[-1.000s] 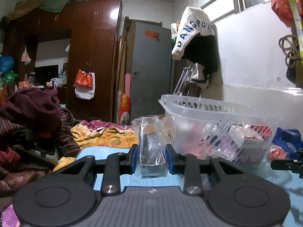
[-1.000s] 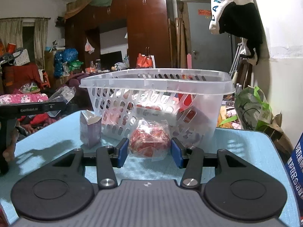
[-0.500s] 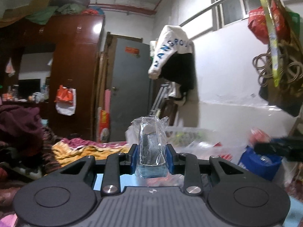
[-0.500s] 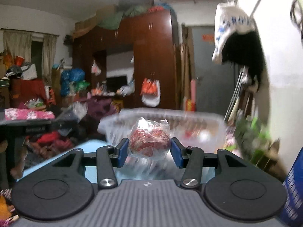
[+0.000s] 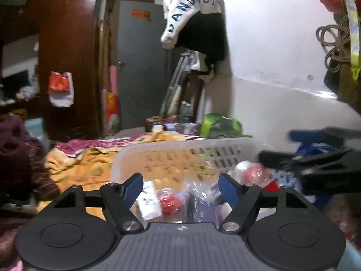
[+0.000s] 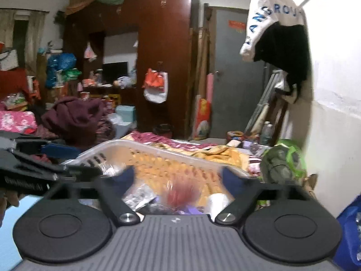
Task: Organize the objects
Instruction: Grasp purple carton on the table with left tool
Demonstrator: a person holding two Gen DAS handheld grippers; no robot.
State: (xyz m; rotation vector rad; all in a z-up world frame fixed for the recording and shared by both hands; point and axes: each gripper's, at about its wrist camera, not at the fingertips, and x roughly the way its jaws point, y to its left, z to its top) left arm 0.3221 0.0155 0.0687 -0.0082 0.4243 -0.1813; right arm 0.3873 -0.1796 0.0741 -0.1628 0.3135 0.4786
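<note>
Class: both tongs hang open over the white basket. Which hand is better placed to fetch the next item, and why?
Neither clearly: left tongs and right tongs have both just opened above the basket, nothing gripped. No loose item shows outside it.

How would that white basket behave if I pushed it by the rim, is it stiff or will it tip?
The basket looks like thin slotted plastic, so its rim would probably flex a little. Packets already lie inside, which likely steadies it. Its wide, low shape suggests sliding rather than tipping.

A light blue textured tabletop (image 6: 9, 232) shows at the lower left; the white slotted plastic basket (image 6: 126, 145) stands on it.
</note>
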